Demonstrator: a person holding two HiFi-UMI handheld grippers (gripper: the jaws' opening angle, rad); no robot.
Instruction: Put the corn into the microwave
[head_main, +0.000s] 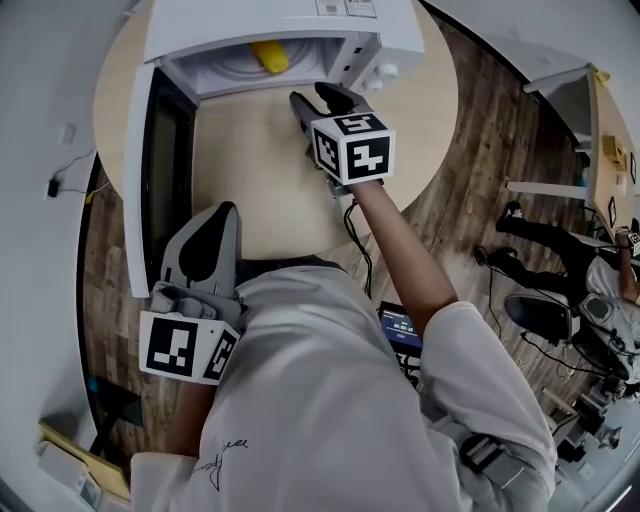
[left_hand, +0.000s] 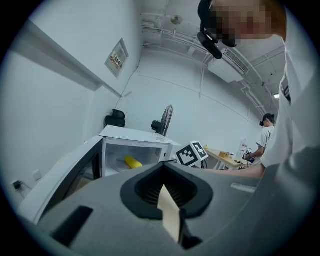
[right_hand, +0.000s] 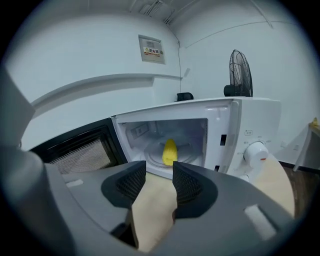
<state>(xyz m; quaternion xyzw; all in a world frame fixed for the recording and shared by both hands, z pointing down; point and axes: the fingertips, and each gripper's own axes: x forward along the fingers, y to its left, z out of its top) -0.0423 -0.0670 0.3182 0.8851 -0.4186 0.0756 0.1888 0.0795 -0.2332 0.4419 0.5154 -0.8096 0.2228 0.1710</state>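
The yellow corn (head_main: 268, 55) lies on the turntable inside the white microwave (head_main: 300, 20), whose door (head_main: 165, 170) swings wide open to the left. My right gripper (head_main: 318, 100) hovers just in front of the microwave's opening, a little way back from the corn (right_hand: 169, 151); its jaws (right_hand: 159, 172) are open with nothing between them. My left gripper (head_main: 210, 225) is held near the table's front edge beside the open door, jaws (left_hand: 165, 177) shut and empty. From there the corn (left_hand: 132, 162) shows through the opening.
The microwave stands at the back of a round wooden table (head_main: 260, 190). Its control knob (right_hand: 256, 151) is right of the cavity. A fan (right_hand: 241, 72) stands behind it. Another person (head_main: 600, 270) sits at the right near a desk (head_main: 600, 150).
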